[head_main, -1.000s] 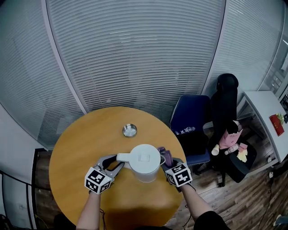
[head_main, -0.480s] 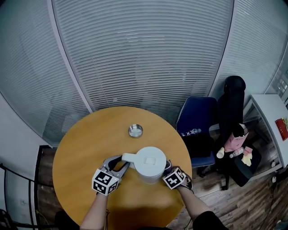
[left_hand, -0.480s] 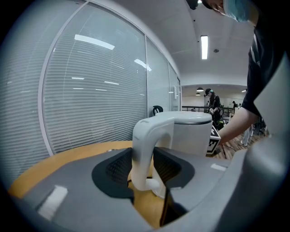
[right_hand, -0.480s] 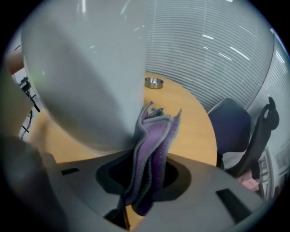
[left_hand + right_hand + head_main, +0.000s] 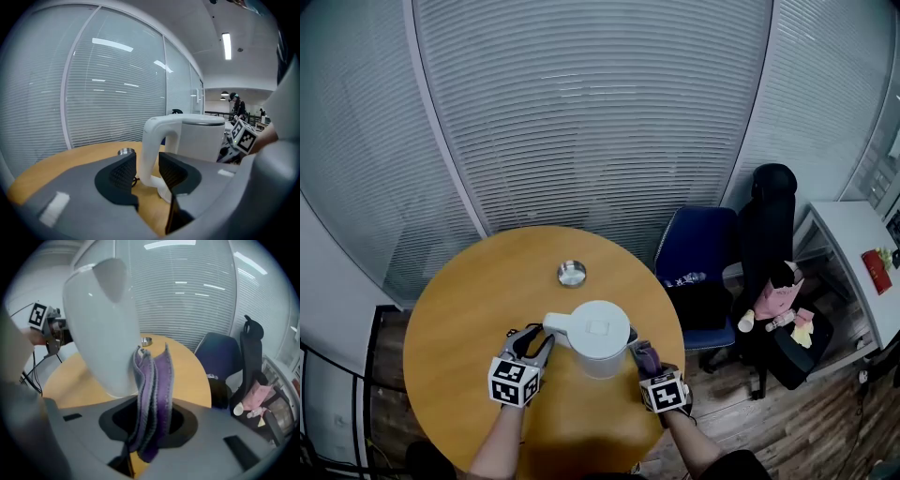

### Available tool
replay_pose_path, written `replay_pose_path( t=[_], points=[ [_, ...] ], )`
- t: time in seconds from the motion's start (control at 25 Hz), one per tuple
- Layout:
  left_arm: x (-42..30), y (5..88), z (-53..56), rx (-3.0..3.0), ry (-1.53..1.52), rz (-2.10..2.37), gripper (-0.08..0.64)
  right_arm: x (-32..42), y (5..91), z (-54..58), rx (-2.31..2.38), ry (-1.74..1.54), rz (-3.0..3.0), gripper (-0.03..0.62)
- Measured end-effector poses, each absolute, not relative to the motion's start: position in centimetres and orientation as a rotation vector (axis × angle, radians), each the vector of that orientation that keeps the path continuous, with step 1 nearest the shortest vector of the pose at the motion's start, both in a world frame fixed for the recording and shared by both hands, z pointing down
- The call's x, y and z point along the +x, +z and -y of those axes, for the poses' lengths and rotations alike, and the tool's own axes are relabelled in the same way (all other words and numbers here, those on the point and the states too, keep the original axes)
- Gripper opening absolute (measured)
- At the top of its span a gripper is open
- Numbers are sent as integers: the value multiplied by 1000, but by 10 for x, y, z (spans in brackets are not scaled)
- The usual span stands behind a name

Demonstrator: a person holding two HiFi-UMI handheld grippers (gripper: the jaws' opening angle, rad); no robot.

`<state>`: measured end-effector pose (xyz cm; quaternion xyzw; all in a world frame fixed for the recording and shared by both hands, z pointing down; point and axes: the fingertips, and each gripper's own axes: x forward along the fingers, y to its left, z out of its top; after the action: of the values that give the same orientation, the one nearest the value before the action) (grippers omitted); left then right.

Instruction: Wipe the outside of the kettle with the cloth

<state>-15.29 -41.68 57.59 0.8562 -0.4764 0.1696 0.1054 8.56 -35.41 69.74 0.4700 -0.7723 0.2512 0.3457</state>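
Note:
A white kettle (image 5: 598, 337) stands on the round wooden table (image 5: 469, 309) near its front edge, lid on, handle (image 5: 556, 327) pointing left. My left gripper (image 5: 536, 345) is shut on that handle; in the left gripper view the handle (image 5: 151, 145) sits between the two black pads (image 5: 123, 172). My right gripper (image 5: 649, 367) is at the kettle's lower right side, shut on a folded purple cloth (image 5: 646, 355). In the right gripper view the cloth (image 5: 152, 390) stands up from the jaws and lies against the kettle's white wall (image 5: 103, 324).
A small round metal dish (image 5: 572, 273) lies on the table beyond the kettle. A blue chair (image 5: 698, 272) and a black chair (image 5: 769, 244) with pink things stand right of the table, a white desk (image 5: 853, 234) beyond. Blinds cover the glass walls behind.
My right gripper has slid with the cloth down and toward the table's near edge along the kettle's right side. The left gripper has kept its hold on the handle.

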Motion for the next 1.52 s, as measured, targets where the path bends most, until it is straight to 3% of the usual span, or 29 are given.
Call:
replay_pose_path(
  t=[0.36, 0.88, 1.52],
  points=[
    [-145, 581, 343, 2397, 386, 1531, 149, 107, 646, 275, 1292, 734, 2167, 109],
    [-98, 573, 211, 2363, 292, 1599, 14, 125, 598, 215, 1233, 691, 2354, 109],
    [-60, 579, 83, 2501, 404, 1319, 11, 97, 570, 128, 1298, 684, 2414, 109]
  ],
)
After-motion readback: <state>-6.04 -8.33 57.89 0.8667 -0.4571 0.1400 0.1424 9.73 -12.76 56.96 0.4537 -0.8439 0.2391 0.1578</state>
